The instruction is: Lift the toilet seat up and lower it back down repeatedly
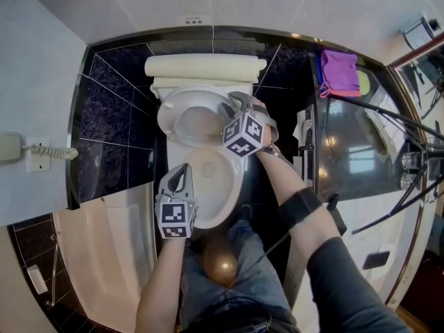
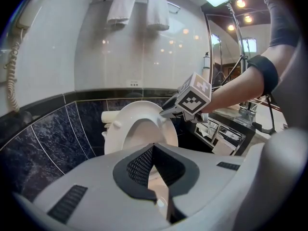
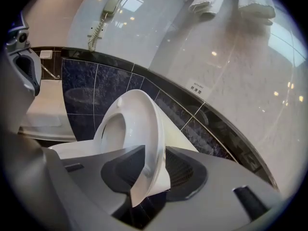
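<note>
The right gripper [image 3: 155, 149] has its fingers [image 3: 120, 170] clamped on the front rim of the toilet seat [image 3: 126, 121]. The seat stands raised at a slant above the bowl [image 1: 220, 184], leaning back toward the tank [image 1: 205, 66]. The left gripper [image 2: 154, 147] hangs over the bowl's near edge, its fingers drawn together at the tips with nothing between them.
</note>
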Tool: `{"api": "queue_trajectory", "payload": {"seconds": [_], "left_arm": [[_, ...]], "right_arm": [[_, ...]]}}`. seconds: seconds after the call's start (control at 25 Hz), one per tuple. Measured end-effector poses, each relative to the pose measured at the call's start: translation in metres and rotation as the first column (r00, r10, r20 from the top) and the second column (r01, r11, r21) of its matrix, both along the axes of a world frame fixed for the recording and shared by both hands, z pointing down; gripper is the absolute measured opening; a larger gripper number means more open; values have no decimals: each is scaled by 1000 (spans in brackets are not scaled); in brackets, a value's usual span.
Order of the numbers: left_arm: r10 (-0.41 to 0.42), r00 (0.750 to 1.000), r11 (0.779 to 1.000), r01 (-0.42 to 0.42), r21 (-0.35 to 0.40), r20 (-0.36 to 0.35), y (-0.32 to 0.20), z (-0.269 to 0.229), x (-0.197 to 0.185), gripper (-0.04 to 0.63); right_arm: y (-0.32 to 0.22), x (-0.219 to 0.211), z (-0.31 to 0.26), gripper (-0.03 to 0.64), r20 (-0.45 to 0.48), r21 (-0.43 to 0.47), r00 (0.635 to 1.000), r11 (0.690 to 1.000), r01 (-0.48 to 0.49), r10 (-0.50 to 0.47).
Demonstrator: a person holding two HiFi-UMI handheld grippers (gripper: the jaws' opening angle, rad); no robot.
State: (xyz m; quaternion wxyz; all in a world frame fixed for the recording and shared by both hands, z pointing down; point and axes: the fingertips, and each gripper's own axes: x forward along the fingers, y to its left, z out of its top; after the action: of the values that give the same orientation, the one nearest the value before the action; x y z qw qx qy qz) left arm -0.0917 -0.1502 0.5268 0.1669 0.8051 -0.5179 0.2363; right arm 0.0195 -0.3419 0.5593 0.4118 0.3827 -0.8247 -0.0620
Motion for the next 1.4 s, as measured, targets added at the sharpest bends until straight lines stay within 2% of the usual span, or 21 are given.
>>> {"api": "queue_trajectory", "payload": {"seconds": [0.04, 0.32, 0.56, 1.04, 1.4], "left_arm": [[-3, 1000, 1000, 3, -4, -1, 1, 3, -1, 0], [-29, 1000, 999, 30, -44, 7, 13, 25, -12, 0], [-25, 1000, 997, 25, -79, 3, 25, 34, -13, 0], [-41, 999, 991, 41, -130, 2, 61, 58, -25, 0], [-20, 999, 988, 16, -155, -25, 78, 70, -29, 0]], "right_arm": [[-2, -1, 2, 103, -6, 1, 1000, 1000, 0, 0], [-2, -2, 0, 93, -7, 3, 1000, 1000, -8, 8], [18, -4, -5, 92, -33, 18, 999, 1000, 10, -9], [102, -12, -14, 86, -71, 73, 996, 995, 64, -58], [175, -19, -6, 84, -109, 98, 992, 993, 69, -58]]}}
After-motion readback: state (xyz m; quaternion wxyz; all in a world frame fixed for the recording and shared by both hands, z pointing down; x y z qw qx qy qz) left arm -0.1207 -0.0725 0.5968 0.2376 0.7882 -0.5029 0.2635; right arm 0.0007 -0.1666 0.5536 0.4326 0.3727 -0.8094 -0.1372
